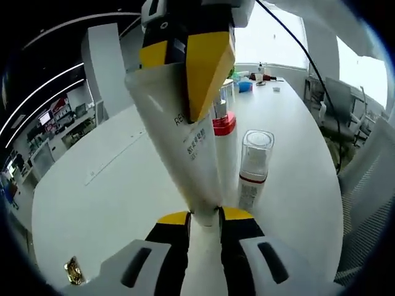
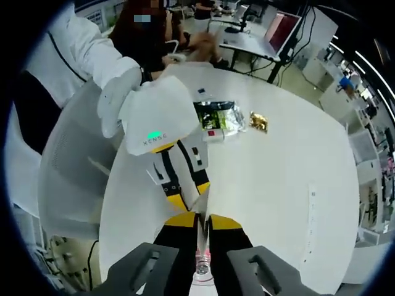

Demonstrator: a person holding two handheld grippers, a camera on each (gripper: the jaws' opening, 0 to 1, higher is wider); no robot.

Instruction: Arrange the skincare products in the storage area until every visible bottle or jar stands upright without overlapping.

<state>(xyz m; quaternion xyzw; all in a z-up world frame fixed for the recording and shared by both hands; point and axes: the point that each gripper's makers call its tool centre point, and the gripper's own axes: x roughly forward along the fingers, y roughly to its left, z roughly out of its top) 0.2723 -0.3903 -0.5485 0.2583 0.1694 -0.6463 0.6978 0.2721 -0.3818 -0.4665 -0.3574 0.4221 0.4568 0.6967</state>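
white tube (image 1: 185,148), soft and light: my left gripper (image 1: 204,217) jaws clamp its cap end, right gripper (image 2: 202,221) jaws pinch its flat crimp; beyond, two bottles upright on the surface (image 1: 92,203).

White tube (image 1: 185,148) in left gripper view: letters "RE" legible beside the yellow jaw of the right gripper (image 1: 203,61); smaller print below unreadable. Right gripper view: "XENSE" in grey on left gripper (image 2: 179,179) white housing, under a green light.
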